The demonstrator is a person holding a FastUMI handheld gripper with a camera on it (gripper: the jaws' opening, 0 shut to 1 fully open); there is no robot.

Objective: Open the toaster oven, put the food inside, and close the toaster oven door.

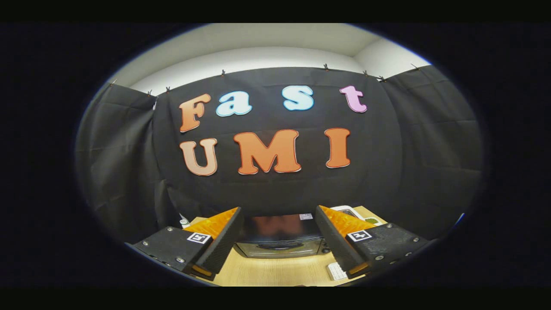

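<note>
gripper [280,241] sits low in the frame, its two fingers spread wide apart with nothing held between them. under them, at the bottom centre, lies the pale wooden bench [275,271], with a small white ridged piece [336,271] just by the right finger. just ahead, seen through the gap between the fingers, stands the toaster oven [280,241], dark glossy top toward us, door shut as far as i can tell. beyond the right finger, lower right of centre, a white tray [351,212] with something green [372,221] on it rests on the bench. behind it all hangs black cloth [430,142], a pale wall [258,56] above it.
</note>
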